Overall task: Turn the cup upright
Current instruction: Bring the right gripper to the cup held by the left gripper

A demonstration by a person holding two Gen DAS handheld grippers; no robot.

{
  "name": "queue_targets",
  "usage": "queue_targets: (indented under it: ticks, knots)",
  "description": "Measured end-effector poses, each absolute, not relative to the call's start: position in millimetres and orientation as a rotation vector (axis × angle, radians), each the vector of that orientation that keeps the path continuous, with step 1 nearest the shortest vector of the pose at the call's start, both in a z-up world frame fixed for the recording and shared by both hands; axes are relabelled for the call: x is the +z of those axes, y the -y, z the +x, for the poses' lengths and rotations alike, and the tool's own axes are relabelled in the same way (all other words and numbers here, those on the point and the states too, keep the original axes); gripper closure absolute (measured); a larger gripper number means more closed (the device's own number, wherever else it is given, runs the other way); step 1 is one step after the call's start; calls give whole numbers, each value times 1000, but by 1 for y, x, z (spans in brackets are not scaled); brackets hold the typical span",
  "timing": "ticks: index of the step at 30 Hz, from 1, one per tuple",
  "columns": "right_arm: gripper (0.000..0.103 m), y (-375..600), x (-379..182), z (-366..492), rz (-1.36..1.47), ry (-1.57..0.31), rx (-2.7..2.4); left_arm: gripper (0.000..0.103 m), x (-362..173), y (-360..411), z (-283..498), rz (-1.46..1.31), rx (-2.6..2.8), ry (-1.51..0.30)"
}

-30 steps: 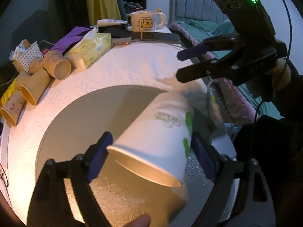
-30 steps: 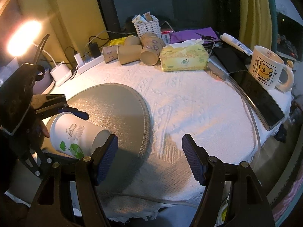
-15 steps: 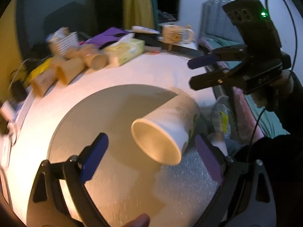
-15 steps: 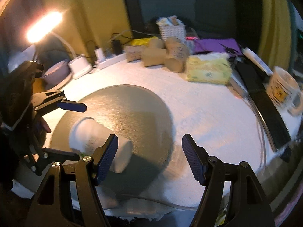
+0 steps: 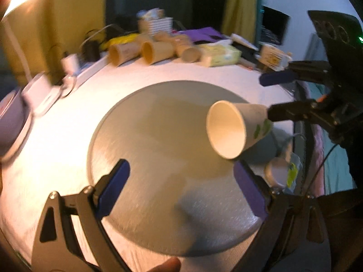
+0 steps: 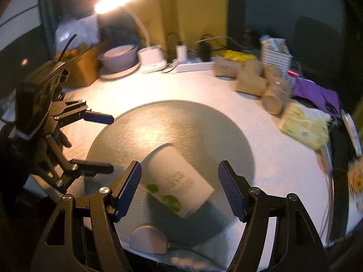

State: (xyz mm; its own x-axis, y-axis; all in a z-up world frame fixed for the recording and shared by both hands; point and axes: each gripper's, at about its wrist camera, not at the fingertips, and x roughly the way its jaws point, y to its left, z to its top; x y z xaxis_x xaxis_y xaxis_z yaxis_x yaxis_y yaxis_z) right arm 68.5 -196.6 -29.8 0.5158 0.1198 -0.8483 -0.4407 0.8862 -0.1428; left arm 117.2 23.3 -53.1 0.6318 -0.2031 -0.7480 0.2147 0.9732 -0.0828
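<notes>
A white paper cup (image 5: 238, 128) with green leaf print lies on its side on the round grey mat (image 5: 158, 140), its open mouth toward the left wrist camera. In the right wrist view the cup (image 6: 179, 183) lies between my right gripper's fingers, base toward that camera. My right gripper (image 6: 180, 189) is open around the cup without clamping it; it also shows in the left wrist view (image 5: 270, 96). My left gripper (image 5: 181, 190) is open and empty, short of the cup and to its left; it also shows in the right wrist view (image 6: 111, 144).
Several brown paper cups (image 6: 251, 82) lie at the table's back with a white basket (image 6: 274, 54), a tissue pack (image 6: 304, 128) and a purple cloth (image 6: 317, 95). A mug (image 5: 273, 57), lamp (image 6: 120, 0), power strip (image 6: 195, 66) and bowl (image 6: 119, 55) ring the table edge.
My left gripper opened, let go of the cup and drew back to the left. The cup now lies on the mat, and my right gripper has moved in around it.
</notes>
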Motion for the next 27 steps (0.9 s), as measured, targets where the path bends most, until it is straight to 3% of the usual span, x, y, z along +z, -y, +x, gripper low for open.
queue_targets:
  ticks: [27]
  knots:
    - [30,151,-84,119,-701,-1261,463,9,-75,-66,93,-164,27,-896]
